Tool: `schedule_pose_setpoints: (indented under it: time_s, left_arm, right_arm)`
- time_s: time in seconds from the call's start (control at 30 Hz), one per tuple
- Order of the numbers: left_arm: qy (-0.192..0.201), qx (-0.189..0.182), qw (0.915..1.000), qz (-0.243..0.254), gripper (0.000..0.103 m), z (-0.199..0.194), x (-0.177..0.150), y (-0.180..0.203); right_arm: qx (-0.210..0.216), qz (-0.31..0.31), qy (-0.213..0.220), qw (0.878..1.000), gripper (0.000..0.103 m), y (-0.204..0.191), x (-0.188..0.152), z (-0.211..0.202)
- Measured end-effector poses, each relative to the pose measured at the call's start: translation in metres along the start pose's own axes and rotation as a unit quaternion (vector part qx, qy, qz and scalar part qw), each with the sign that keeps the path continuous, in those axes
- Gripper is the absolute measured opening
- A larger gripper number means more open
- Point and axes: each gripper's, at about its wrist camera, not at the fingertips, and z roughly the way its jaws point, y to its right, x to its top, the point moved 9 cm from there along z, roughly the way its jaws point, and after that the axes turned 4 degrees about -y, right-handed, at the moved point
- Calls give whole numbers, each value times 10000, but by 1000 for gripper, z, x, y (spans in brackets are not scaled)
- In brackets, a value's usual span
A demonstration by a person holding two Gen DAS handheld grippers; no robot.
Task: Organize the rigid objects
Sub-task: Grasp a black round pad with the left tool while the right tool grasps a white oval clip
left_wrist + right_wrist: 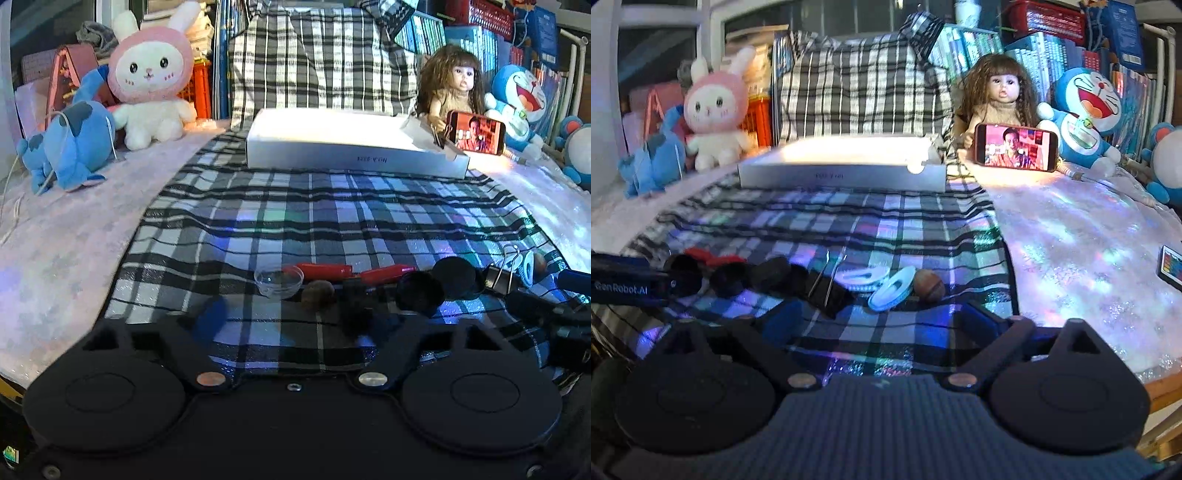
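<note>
On the plaid cloth (258,229), well in front of one white box (347,147), lie two red-handled tools (325,270), one clear bowl (279,281), two black round caps (454,275), one binder clip (827,290), two white rings (890,290) and two walnuts (929,286). Left gripper (284,321) and right gripper (882,321) both gape wide, holding nothing.

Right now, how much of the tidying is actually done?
Nothing looks done yet, as far as the white box shows. Neither hand-held gripper, left or right, holds anything; both are open. Left to sort: the clear dish, red-handled tool, black caps, binder clip, white rings and nut.
</note>
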Motion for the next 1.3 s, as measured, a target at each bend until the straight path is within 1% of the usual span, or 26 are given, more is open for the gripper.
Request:
schedule_pose_setpoints:
  time_s: [0.03,0.1,0.13,0.23,0.27,0.3,0.33,0.37,0.4,0.43,0.47,0.5,0.57,0.63,0.7,0.73,0.8,0.87,0.93,0.97,1.0,1.13,1.17,1.2,1.23,1.3]
  left_arm:
    - [48,6,10000,13,59,-2,1,-1]
    - [198,33,9998,65,52,-9,4,-1]
    - [286,55,9995,108,50,-12,5,-2]
    - [501,154,9984,220,46,-22,8,-4]
    - [540,163,9982,226,45,-24,9,-5]
    - [562,163,9981,214,43,-25,9,-7]
    - [570,167,9981,179,42,-26,9,-8]
    - [575,176,9981,146,42,-26,9,-11]
    - [579,205,9980,117,41,-27,8,-13]
    - [588,246,9979,100,41,-27,8,-15]
    - [590,275,9978,92,40,-27,8,-17]
    - [586,291,9978,78,36,-27,7,-19]
    - [567,323,9979,57,30,-25,6,-22]
    - [523,374,9979,65,26,-22,5,-25]
    - [454,387,9982,46,26,-19,4,-27]
    - [435,338,9985,22,26,-18,3,-27]
    - [397,198,9990,-12,26,-17,1,-25]
    - [362,65,9993,-39,26,-16,-1,-22]
    - [365,-5,9993,-17,26,-16,-1,-17]
    - [377,-17,9993,8,26,-17,-1,-15]
    - [388,-27,9992,25,26,-18,-1,-13]
    - [391,-215,9990,92,27,-25,-2,-8]
    - [397,-256,9988,122,28,-28,-3,-7]
    - [400,-283,9987,164,33,-31,-5,-6]
    - [407,-294,9985,212,41,-32,-7,-5]
    - [450,-247,9982,307,45,-36,-10,-4]
  right_arm:
    - [-4,39,58,10000,92,3,2,-2]
    - [-52,30,160,9999,84,7,5,-6]
    - [-104,-6,217,9997,81,8,7,-8]
    - [-270,-170,294,9991,68,11,10,-11]
    - [-313,-226,285,9988,60,12,10,-11]
    - [-358,-255,279,9986,55,12,10,-10]
    - [-395,-264,253,9986,52,13,10,-9]
    - [-407,-277,209,9986,47,13,8,-8]
    - [-404,-287,171,9986,41,12,7,-7]
    - [-380,-298,145,9987,38,11,7,-6]
    - [-341,-320,132,9988,33,9,6,-5]
    - [-299,-371,116,9988,31,6,5,-5]
    - [-275,-492,104,9984,29,0,4,-4]
    - [-258,-536,94,9982,28,-3,5,-1]
    - [-239,-482,67,9985,28,-3,6,2]
    - [-211,-444,65,9988,28,-3,6,2]
    - [-95,-409,62,9991,37,-4,7,2]
    - [-5,-432,45,9991,37,-7,6,2]
    - [-38,-494,34,9988,37,-8,6,3]
    - [-65,-521,28,9986,44,-8,5,4]
    - [-78,-519,13,9986,48,-8,5,5]
    - [-64,-518,-52,9986,56,-3,4,8]
    - [-48,-526,-57,9986,57,-1,5,8]
    - [-17,-537,-53,9985,57,-1,5,9]
    - [11,-556,-50,9984,57,-1,5,9]
    - [12,-625,-42,9980,59,-1,6,10]
